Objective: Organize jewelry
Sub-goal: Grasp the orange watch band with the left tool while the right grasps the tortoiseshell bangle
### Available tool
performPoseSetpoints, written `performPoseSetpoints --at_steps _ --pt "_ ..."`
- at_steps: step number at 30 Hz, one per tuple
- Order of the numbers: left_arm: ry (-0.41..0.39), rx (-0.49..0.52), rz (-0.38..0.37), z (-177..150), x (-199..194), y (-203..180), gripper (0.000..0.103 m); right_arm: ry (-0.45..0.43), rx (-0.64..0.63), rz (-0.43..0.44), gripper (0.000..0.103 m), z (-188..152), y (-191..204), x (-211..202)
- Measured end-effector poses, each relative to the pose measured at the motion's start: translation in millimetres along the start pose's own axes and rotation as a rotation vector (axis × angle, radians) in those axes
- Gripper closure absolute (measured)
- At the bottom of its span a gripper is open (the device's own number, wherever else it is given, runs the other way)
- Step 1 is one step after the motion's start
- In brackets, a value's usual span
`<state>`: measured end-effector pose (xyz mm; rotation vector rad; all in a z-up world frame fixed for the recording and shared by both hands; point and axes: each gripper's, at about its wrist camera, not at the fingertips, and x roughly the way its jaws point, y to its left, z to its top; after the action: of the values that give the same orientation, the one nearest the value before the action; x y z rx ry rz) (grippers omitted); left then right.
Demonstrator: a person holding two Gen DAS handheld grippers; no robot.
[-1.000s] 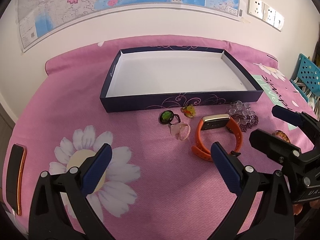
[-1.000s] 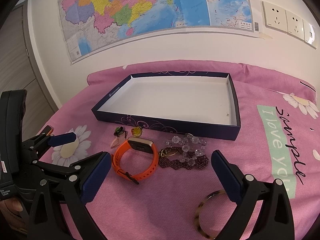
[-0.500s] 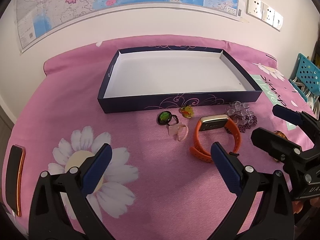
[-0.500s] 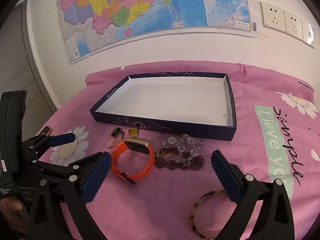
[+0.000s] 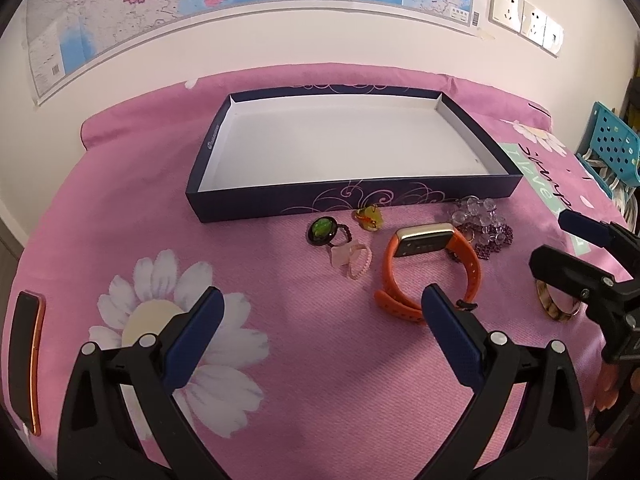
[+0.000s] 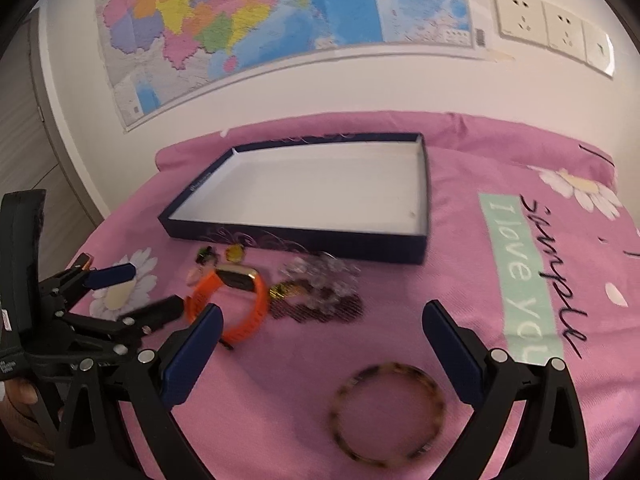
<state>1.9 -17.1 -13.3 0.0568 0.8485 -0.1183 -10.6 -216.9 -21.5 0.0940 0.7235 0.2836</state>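
While both grippers gape, jewelry lies beside the box (image 5: pixel 352 200); bangle (image 6: pixel 386 414) apart.

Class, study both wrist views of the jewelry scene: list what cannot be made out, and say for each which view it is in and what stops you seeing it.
- Tortoiseshell bangle: left wrist view, mostly hidden behind the right hand-held gripper.
- Bead bracelets: right wrist view, motion blur; bead count and clasp unreadable.
- Small rings: right wrist view, too small and blurred.
- Orange-edged black object: left wrist view, at the fisheye edge; identity unclear.
- Map text: too small in both views.
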Motion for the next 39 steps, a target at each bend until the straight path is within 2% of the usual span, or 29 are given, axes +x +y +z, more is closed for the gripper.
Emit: performPoseSetpoints --at_steps 8,13,14,16,17,19,23,25,27,28,30,32,39 --pt "0.016 0.025 -0.032 -1 4 -5 0.006 0.067 0.028 -0.034 0.010 -17 -32 -5" --pt "0.041 0.038 -0.088 0 10 -9 0.006 0.106 0.022 -0.023 0.033 -24 -41 -9" --pt "0.047 0.038 -0.098 0 12 -10 0.008 0.114 0.023 -0.020 0.035 -25 -43 -9" --pt "0.057 0.029 -0.125 0 14 -9 0.012 0.119 0.025 -0.016 0.047 -26 -46 -10" --pt "0.063 0.022 -0.146 1 16 -7 0.014 0.124 0.024 -0.018 0.050 -27 -48 -10" --pt "0.068 0.019 -0.174 3 18 -7 0.018 0.125 0.008 -0.024 0.062 -27 -48 -11" --pt "0.088 0.019 -0.240 10 23 -6 0.031 0.130 -0.047 -0.056 0.072 -29 -43 -9" --pt "0.101 0.031 -0.241 14 28 -8 0.043 0.130 -0.058 -0.061 0.084 -28 -42 -8" --pt "0.111 0.051 -0.242 17 32 -11 0.045 0.132 -0.062 -0.046 0.093 -28 -41 -6" --pt "0.113 0.060 -0.238 18 34 -13 0.046 0.132 -0.067 -0.044 0.094 -27 -41 -6" --pt "0.125 0.075 -0.252 21 34 -17 0.056 0.133 -0.073 -0.045 0.094 -27 -40 -5" --pt "0.137 0.082 -0.272 22 34 -19 0.062 0.138 -0.084 -0.046 0.093 -26 -39 -5" --pt "0.156 0.106 -0.294 24 36 -23 0.064 0.141 -0.090 -0.037 0.087 -28 -38 -6"
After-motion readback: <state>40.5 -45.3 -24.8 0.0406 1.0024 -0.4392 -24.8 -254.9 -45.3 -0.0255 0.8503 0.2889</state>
